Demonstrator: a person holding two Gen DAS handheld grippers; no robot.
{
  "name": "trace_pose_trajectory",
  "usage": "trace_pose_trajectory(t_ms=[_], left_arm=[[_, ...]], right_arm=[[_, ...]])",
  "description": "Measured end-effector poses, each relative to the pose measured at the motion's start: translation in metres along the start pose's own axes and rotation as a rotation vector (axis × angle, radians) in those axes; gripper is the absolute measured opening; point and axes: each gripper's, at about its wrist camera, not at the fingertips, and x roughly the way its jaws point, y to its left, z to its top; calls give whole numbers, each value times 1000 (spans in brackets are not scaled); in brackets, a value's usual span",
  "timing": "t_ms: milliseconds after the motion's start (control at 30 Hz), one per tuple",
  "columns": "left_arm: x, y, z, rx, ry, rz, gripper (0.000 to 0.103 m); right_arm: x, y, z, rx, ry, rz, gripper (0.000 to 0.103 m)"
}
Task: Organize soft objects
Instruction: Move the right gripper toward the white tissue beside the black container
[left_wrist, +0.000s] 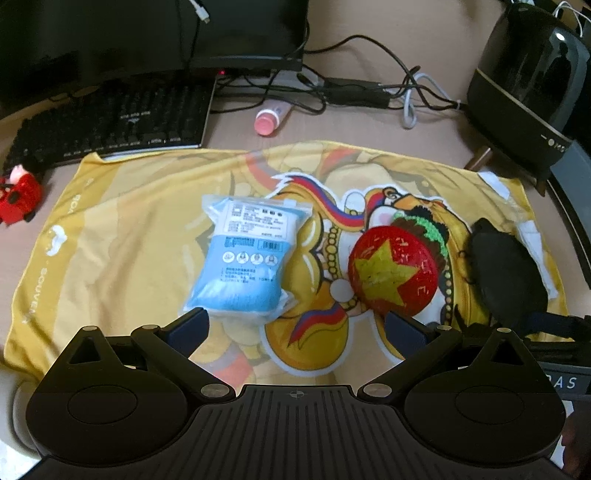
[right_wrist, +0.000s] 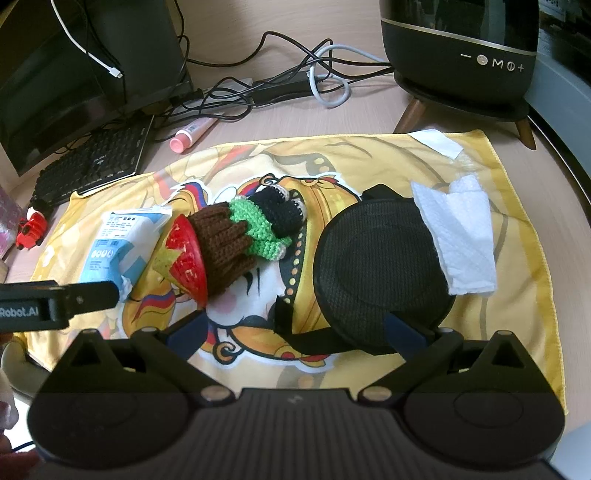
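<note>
Left gripper (left_wrist: 295, 326): jaws apart, holding nothing, low over the yellow cloth (left_wrist: 110, 258).
Blue packet (left_wrist: 243, 258): just beyond the left jaw, lying flat on the cloth.
Knitted toy (left_wrist: 395, 269): just ahead of the right jaw, its red, star-marked face toward the camera.
Right gripper (right_wrist: 295, 328): jaws apart, empty.
Black mesh pad (right_wrist: 376, 269): on the cloth, its near edge at the right jaw.
Paper towel (right_wrist: 461, 236): overlapping the pad's far right edge.
Tabletop (right_wrist: 351, 118): keyboard (left_wrist: 110, 122) and cables (right_wrist: 258, 88) behind the cloth.

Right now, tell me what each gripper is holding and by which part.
Nothing is held. The left gripper stands open near the blue packet; the right gripper stands open near the black pouch.
</note>
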Motion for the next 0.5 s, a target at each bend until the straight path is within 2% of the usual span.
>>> trace_pose_trajectory(t_ms=[500], left_arm=[[5, -2, -10, -13, 52, -2, 103]], right_arm=[[-1, 0, -4, 1, 8, -6, 103]])
